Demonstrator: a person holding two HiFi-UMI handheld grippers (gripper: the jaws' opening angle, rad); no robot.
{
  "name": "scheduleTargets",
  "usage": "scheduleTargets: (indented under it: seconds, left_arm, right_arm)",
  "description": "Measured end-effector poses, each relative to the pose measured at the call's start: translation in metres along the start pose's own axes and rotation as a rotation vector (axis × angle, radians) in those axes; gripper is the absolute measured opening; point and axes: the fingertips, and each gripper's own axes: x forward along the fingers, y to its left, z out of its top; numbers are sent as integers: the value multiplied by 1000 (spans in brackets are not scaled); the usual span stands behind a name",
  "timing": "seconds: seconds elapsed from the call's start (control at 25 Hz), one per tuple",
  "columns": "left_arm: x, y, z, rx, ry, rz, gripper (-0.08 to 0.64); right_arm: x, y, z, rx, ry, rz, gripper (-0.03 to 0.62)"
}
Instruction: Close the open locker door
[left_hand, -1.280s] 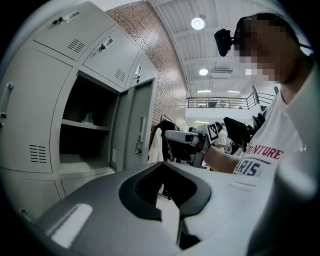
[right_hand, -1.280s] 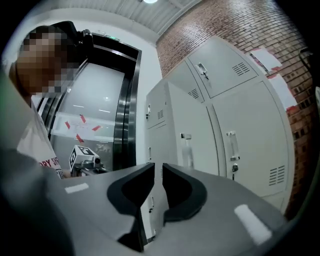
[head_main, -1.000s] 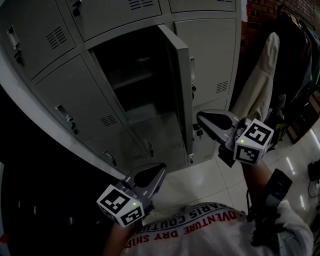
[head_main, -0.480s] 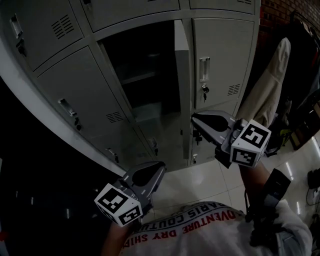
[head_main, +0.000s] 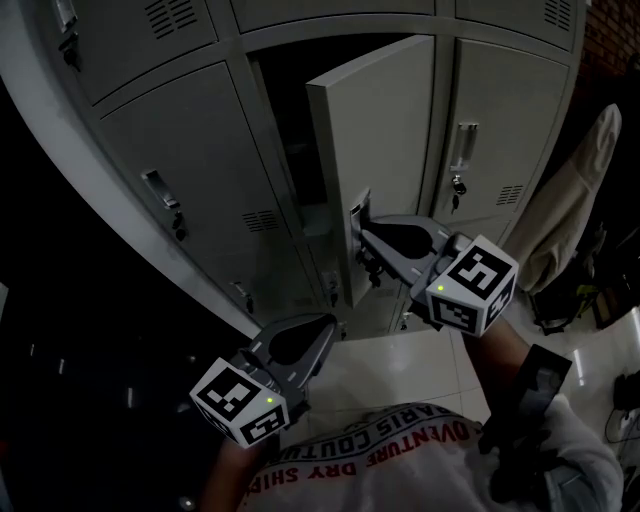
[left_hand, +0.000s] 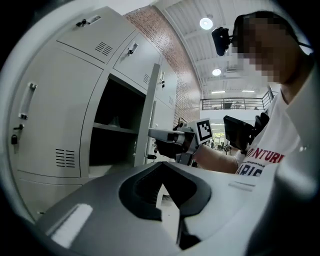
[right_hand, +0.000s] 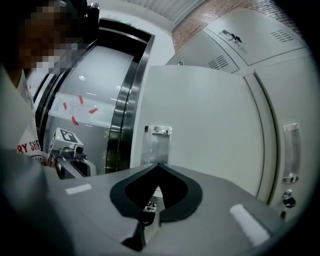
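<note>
The grey locker door (head_main: 375, 150) stands part-way swung across its dark compartment (head_main: 290, 130). My right gripper (head_main: 362, 228) is shut, with its tips against the door's outer face near the handle plate and key. In the right gripper view the door (right_hand: 210, 120) fills the frame, and the handle (right_hand: 157, 144) sits just above the right gripper (right_hand: 159, 165). My left gripper (head_main: 325, 328) hangs low and shut, holding nothing, apart from the lockers. In the left gripper view the left gripper (left_hand: 162, 166) faces the open compartment (left_hand: 117, 127) with its shelf.
Closed lockers (head_main: 190, 170) flank the open one on both sides and above. A pale garment (head_main: 575, 190) hangs at the right beside dark clutter. Glossy floor tiles (head_main: 400, 370) lie below. A steel door frame (right_hand: 125, 100) shows behind the person.
The door has swung from wide open to roughly half shut. My right gripper moved left with it, against its outer face. The left gripper has barely moved.
</note>
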Motion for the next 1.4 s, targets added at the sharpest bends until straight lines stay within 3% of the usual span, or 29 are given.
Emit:
scheduleTargets:
  seconds: [0.36, 0.48, 0.6, 0.76, 0.96, 1.16, 1.4]
  left_arm:
    - [3, 44, -3, -31, -27, 34, 5]
    - [1, 54, -8, -43, -21, 47, 5]
    - [-3, 63, -10, -55, -15, 64, 5]
    - [-10, 73, -15, -72, -10, 89, 5]
    - [-15, 78, -16, -80, -12, 102, 5]
    - [-17, 70, -21, -86, -10, 89, 5]
    - [-39, 26, -35, -83, 6, 50, 5]
  right_arm:
    - [89, -24, -12, -28, 47, 7, 0]
    - [112, -40, -14, 10, 46, -10, 0]
    - [130, -61, -19, 28, 51, -56, 0]
    - [142, -87, -30, -36, 77, -140, 0]
    - [145, -94, -30, -41, 63, -157, 0]
    - [136, -74, -26, -22, 42, -115, 0]
    - [77, 10, -43, 43, 51, -8, 0]
